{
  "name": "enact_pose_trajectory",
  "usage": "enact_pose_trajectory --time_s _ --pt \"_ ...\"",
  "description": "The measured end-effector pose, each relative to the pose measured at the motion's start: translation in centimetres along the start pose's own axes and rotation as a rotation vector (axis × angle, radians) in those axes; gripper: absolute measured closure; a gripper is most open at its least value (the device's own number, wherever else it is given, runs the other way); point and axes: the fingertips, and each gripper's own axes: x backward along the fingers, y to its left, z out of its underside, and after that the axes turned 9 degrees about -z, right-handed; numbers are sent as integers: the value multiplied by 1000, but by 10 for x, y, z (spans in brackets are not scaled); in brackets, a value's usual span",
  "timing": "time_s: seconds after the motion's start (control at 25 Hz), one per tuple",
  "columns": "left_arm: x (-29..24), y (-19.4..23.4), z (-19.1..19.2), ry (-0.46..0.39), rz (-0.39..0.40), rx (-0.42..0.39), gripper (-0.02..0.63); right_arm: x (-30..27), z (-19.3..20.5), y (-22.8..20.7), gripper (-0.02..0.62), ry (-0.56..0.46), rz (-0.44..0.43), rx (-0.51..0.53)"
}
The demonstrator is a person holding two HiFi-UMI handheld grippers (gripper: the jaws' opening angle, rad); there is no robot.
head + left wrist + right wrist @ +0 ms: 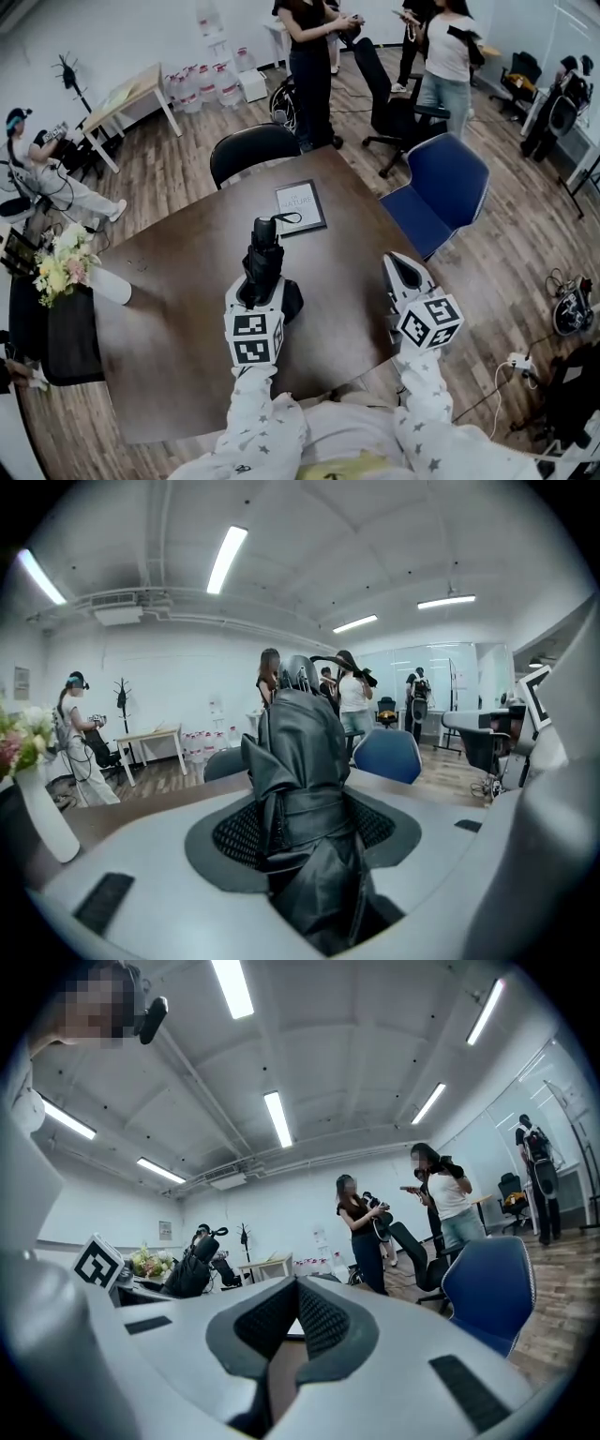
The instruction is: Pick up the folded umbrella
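The folded umbrella (264, 246) is black, with a wrist strap looping off its far end. My left gripper (262, 284) is shut on it around the middle and holds it clear above the brown table (159, 291). In the left gripper view the umbrella (302, 752) fills the space between the mesh pads (234, 834), its strap band wrapped around the folds. The umbrella (187, 1274) also shows at the left of the right gripper view. To the right, my right gripper (400, 265) hovers over the table's edge, shut with nothing in it (295, 1321).
A dark framed card (300, 206) lies on the table beyond the umbrella. A vase of flowers (67, 267) stands at the table's left end. A black chair (251, 150) and a blue chair (441, 187) flank the far side. People (309, 66) stand further back.
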Motion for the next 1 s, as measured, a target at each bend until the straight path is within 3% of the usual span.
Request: enact_pose_trajectory --time_s 0.56,1.0 --pt "38 36 -35 -221 -101 111 354 -6 -15 12 574 -32 -60 40" --pt "52 53 -39 -257 -157 133 354 -8 -19 19 574 -42 -62 97"
